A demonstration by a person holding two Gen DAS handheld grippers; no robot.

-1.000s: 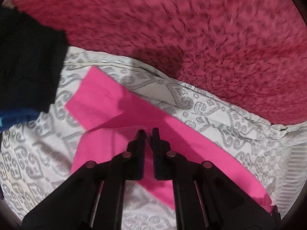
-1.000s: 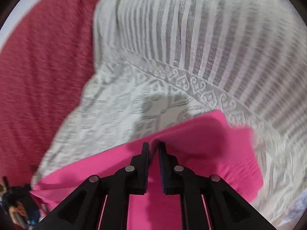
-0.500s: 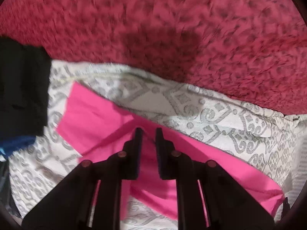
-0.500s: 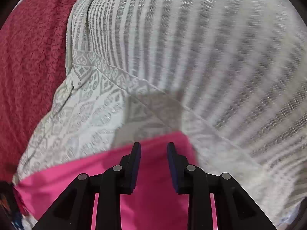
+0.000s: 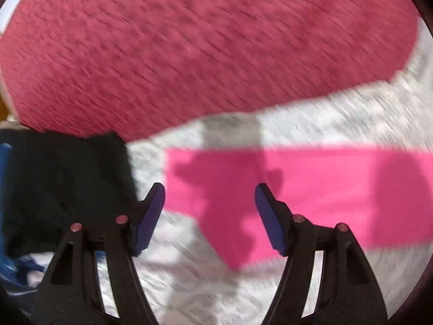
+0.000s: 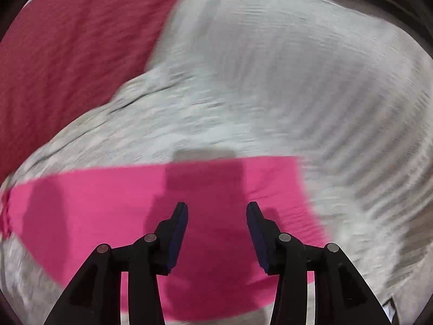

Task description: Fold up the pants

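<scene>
The bright pink pants (image 5: 311,189) lie flat as a long folded band on the white patterned bedspread (image 5: 338,119). My left gripper (image 5: 209,197) is open and empty, raised above the pants' left end. In the right wrist view the pants (image 6: 108,203) stretch leftwards, with their right end under my right gripper (image 6: 216,212), which is open and empty above the cloth. Both views are blurred by motion.
A dark red fuzzy blanket (image 5: 189,48) covers the far side of the bed and shows in the right wrist view (image 6: 67,40). A black garment (image 5: 62,187) with blue cloth (image 5: 5,157) beside it lies left of the pants. Striped white bedspread (image 6: 311,81) lies beyond.
Both grippers have opened and let go of the pink pants, then lifted back. The pants now lie flat as a straight band instead of being held up in folds.
</scene>
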